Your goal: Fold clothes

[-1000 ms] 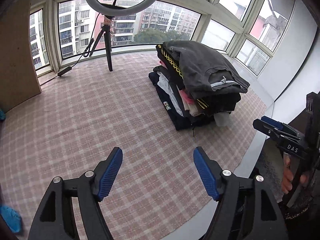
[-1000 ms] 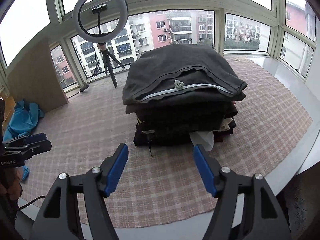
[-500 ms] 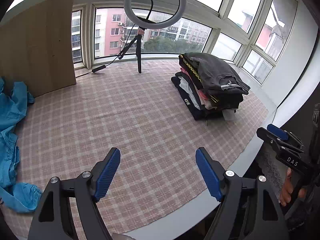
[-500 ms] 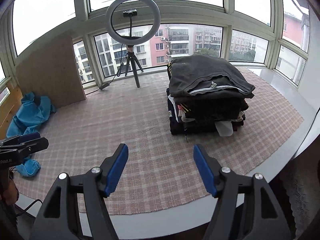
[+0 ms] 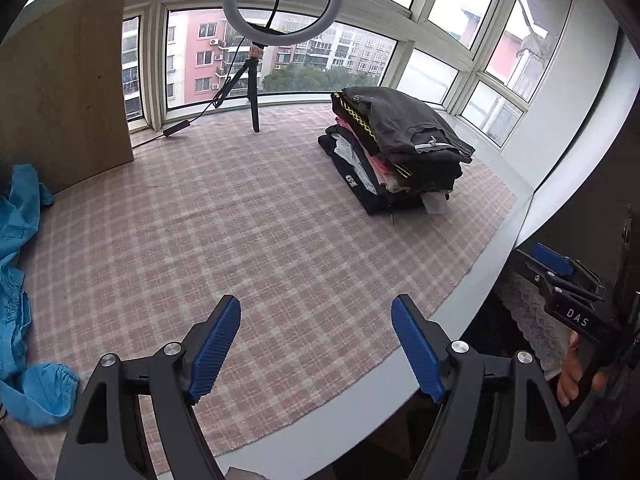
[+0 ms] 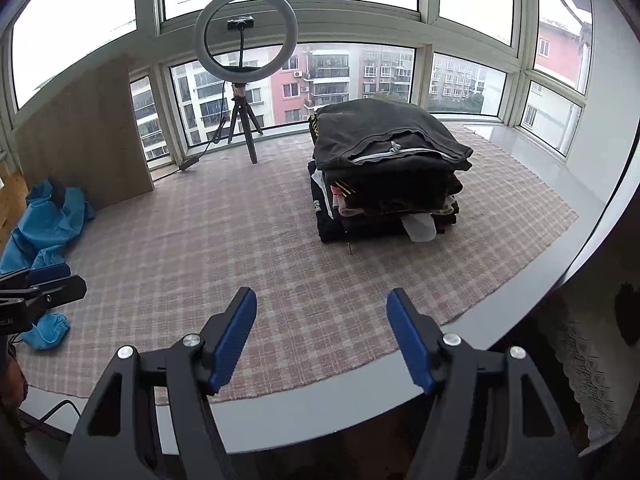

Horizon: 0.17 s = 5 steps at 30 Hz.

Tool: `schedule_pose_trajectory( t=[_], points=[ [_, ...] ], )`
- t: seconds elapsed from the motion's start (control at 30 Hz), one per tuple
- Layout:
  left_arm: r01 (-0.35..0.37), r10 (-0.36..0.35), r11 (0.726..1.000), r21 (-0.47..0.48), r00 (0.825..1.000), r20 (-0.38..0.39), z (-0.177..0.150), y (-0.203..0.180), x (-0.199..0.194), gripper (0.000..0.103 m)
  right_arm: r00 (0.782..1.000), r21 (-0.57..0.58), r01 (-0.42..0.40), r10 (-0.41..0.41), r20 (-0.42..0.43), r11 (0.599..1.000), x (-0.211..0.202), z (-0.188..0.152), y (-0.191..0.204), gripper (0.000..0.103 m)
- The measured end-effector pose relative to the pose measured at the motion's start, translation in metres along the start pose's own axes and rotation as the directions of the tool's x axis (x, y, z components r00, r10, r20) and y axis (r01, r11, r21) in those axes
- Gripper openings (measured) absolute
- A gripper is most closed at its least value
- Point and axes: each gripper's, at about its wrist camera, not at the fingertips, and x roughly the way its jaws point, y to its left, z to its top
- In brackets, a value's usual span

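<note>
Nearest in each wrist view are the tools themselves. The left gripper [image 5: 316, 344], black-armed with ribbed blue pads, hangs with its jaws spread wide and nothing between them; the right gripper [image 6: 321, 340], of the same build, is likewise released and empty. Both hover over the near edge of the pink-and-white checked woven mat [image 5: 248, 232], which covers a pale grey ledge [image 6: 400, 384].

Further out, at the left side of the mat, lies a crumpled bright blue fabric garment [image 6: 48, 220], unfolded and bunched against a tall brown board [image 5: 60, 100]. Well apart from it, towards the right, stands a neat stack of folded dark clothes [image 6: 384, 176], a charcoal zippered piece on top. Behind, near the windows, a white ring light on a black tripod [image 6: 246, 40] stands on the mat.

The step in hand looks like the pause between garments: the stack is squared off and both hands are free. The next move likely calls for swinging both grippers left to the blue garment, pinching it at two edges and spreading it flat on the open middle of the mat.
</note>
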Motion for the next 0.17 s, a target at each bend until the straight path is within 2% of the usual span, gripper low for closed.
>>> schedule_pose_trajectory(
  t=[0.17],
  points=[
    [0.008, -0.009, 1.000, 0.012, 1.000, 0.028, -0.0013, -0.0019, -0.0087, 0.076, 1.000, 0.004, 0.004, -0.004, -0.006, 1.000, -0.0006, -0.0033, 0.0012, 0.067]
  ],
)
